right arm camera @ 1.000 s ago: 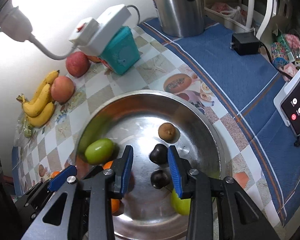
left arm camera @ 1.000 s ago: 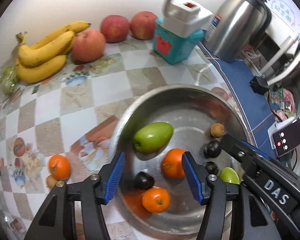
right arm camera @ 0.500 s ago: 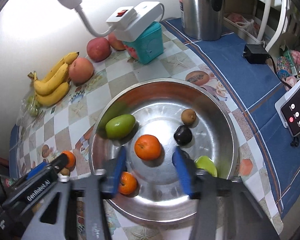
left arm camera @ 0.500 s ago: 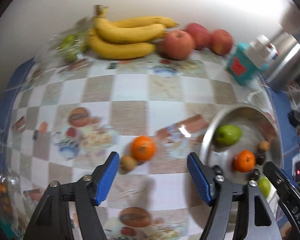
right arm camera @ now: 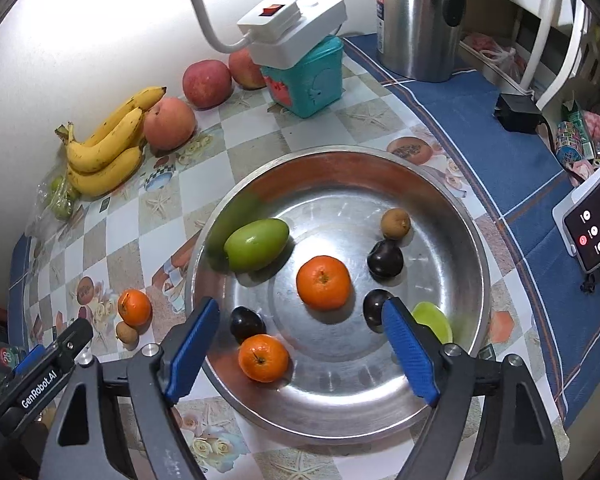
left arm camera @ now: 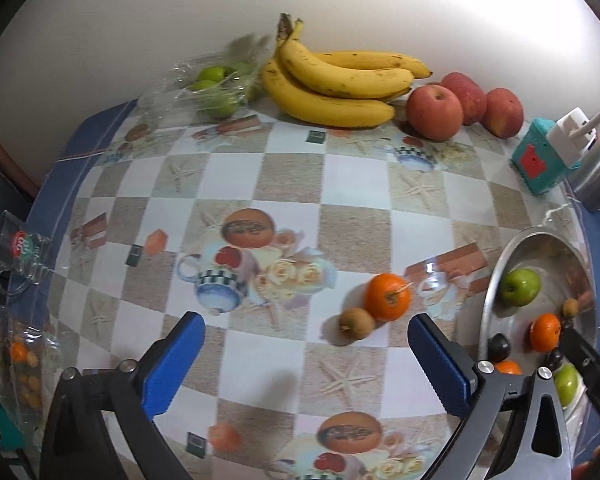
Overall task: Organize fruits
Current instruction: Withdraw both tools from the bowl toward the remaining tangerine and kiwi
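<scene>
The left tongs have swung away from the steel bowl and are opening over the checked worktop, nothing between them. Just ahead lie a loose orange and a small brown fruit, probably next. The right tongs are opening empty above the bowl, whose fruit now shows an orange ahead of them. Bananas and apples sit far ahead by the wall.
</scene>
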Action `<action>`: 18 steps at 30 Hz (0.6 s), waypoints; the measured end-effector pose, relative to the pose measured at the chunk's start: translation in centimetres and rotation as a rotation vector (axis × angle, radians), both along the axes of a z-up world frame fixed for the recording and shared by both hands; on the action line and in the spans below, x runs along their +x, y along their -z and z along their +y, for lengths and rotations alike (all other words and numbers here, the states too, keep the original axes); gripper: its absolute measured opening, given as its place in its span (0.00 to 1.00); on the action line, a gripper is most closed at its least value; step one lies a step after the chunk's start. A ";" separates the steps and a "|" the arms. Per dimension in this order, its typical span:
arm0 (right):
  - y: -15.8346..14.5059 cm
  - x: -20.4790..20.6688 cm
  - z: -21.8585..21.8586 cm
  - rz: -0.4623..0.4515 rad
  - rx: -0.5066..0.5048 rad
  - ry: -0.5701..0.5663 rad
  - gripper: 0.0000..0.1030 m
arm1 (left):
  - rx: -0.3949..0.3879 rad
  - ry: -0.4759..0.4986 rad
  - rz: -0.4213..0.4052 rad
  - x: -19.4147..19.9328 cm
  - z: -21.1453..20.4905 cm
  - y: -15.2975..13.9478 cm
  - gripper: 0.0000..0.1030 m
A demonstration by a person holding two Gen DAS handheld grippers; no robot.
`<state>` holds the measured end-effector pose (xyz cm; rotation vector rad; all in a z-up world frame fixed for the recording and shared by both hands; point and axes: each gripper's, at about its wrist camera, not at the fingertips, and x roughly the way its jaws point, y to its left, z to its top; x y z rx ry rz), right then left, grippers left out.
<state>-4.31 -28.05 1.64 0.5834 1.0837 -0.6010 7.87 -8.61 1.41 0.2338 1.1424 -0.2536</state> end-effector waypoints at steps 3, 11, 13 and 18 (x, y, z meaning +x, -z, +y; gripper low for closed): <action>-0.1 0.3 0.4 0.001 -0.014 -0.012 0.83 | -0.005 -0.018 0.014 0.4 1.0 0.2 1.00; -0.2 0.8 0.9 -0.017 -0.014 -0.016 0.93 | -0.037 -0.087 0.018 1.5 3.3 -0.2 1.00; 0.1 1.0 1.1 -0.014 -0.006 -0.017 0.93 | -0.044 -0.106 0.022 1.8 3.9 -0.2 1.00; 0.3 1.6 1.6 -0.048 0.023 -0.036 0.93 | -0.051 -0.139 0.021 2.3 5.0 -0.2 1.00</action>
